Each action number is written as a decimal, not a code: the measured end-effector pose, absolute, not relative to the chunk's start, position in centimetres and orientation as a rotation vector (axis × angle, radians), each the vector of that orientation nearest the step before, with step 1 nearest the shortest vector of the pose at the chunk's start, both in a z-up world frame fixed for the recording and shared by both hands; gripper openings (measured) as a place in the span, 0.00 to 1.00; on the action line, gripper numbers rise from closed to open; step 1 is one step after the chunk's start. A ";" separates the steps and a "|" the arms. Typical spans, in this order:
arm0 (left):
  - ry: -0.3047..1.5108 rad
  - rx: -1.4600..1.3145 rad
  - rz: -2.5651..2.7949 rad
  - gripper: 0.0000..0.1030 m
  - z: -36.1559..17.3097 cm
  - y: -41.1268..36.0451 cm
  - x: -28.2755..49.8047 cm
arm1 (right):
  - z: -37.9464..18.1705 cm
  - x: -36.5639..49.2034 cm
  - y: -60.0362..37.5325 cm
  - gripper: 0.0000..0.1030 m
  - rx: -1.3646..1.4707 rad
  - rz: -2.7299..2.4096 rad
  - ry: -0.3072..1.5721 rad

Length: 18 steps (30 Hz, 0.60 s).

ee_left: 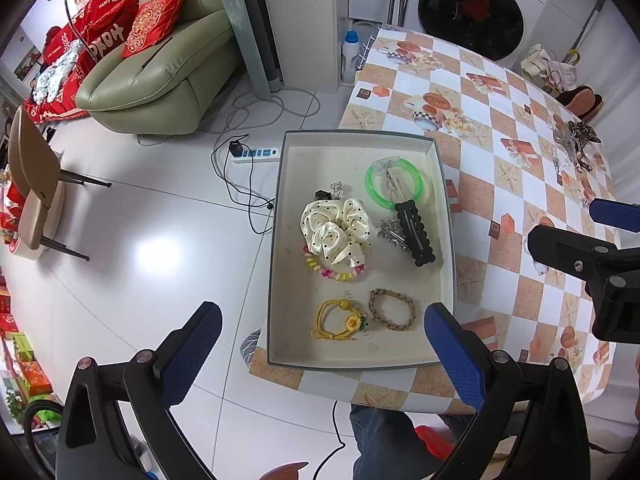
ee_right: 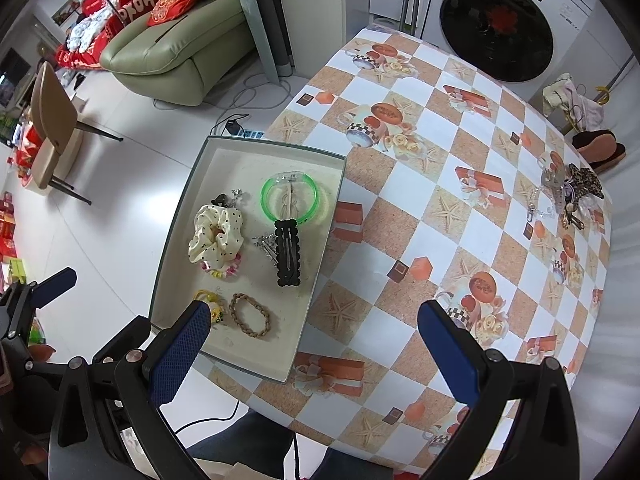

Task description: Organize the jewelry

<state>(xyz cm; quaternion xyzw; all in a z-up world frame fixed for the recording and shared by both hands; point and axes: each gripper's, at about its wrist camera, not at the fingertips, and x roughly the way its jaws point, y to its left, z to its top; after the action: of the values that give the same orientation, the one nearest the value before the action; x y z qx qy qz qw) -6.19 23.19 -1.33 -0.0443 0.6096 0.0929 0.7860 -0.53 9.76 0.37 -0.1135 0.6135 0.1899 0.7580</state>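
Clearly we have both grippers hovering empty: the left gripper (ee_left: pixel 320 344) has its fingers spread wide over the near end of the tray (ee_left: pixel 280 240), and the right gripper (ee_right: pixel 314 344) is just as wide open above the surface (ee_right: pixel 440 220), holding nothing. What remains to sort is the tangled pile of jewelry (ee_right: pixel 568 196), well apart at 2 o'clock on the surface near its far edge. We judge it light but awkward: thin chains and clear beads that slip and snag, so we would pinch the stiffer leopard-print clip (ee_right: pixel 586 182) first. In the tray, the polka-dot scrunchie (ee_left: pixel 336 230) is soft and squashes anywhere; the green bangle (ee_left: pixel 394 180) looks rigid and slick, best taken across its rim; the black snap clip (ee_left: pixel 414 234) lies flat, so we would take it by its edges
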 end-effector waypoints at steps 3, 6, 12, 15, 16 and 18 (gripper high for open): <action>1.315 -0.096 0.199 1.00 -1.3 23.2 -6.2 | 0.3 -0.6 9.8 1.00 -0.248 0.415 1.338; 1.316 -0.096 0.200 1.00 -1.3 23.2 -6.2 | 0.2 -0.7 9.9 1.00 -0.249 0.415 1.339; 1.316 -0.095 0.201 1.00 -1.4 23.1 -6.2 | 0.3 -0.7 9.9 1.00 -0.249 0.415 1.340; 1.316 -0.095 0.201 1.00 -1.4 23.1 -6.2 | 0.3 -0.6 9.9 1.00 -0.248 0.415 1.342; 1.316 -0.096 0.202 1.00 -1.4 23.1 -6.1 | 0.3 -0.6 9.9 1.00 -0.248 0.416 1.343; 1.316 -0.096 0.201 1.00 -1.4 23.1 -6.1 | 0.3 -0.6 9.9 1.00 -0.247 0.416 1.343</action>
<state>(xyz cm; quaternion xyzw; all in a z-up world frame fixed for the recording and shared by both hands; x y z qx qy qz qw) -6.14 23.09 -1.36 -0.0445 0.6102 0.0933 0.7855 -0.63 9.88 0.27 -0.1135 0.6160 0.1908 0.7558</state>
